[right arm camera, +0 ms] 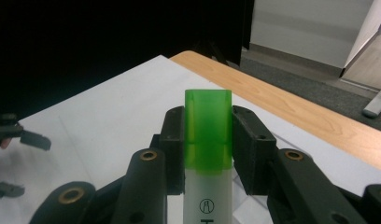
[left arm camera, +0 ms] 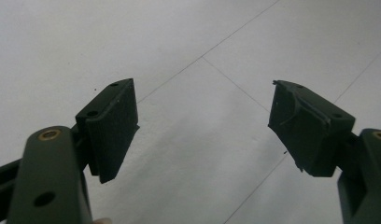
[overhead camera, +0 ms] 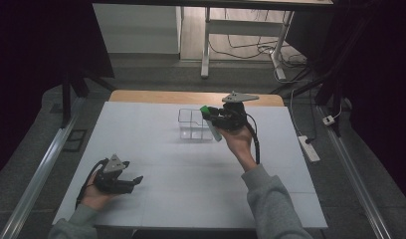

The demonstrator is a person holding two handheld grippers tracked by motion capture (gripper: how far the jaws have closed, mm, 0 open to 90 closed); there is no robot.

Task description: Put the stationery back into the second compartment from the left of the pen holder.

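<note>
A white highlighter with a translucent green cap [right arm camera: 208, 133] stands between the black jaws of my right gripper [right arm camera: 208, 140], which press on both sides of the cap. From above, that right gripper [overhead camera: 211, 115] hangs over the right end of a clear plastic box [overhead camera: 190, 125], the highlighter [overhead camera: 214, 130] slanting down from it with the green cap uppermost. My left gripper [overhead camera: 136, 179] rests low at the table's near left. Its jaws stand wide apart over the white sheet, with nothing between them [left arm camera: 202, 126].
A white sheet [overhead camera: 191, 174] covers most of the table. A wooden strip [overhead camera: 141, 96] shows along the far edge. Beyond it stand desk legs and cables on the floor. A power strip [overhead camera: 309, 148] lies on the floor to the right.
</note>
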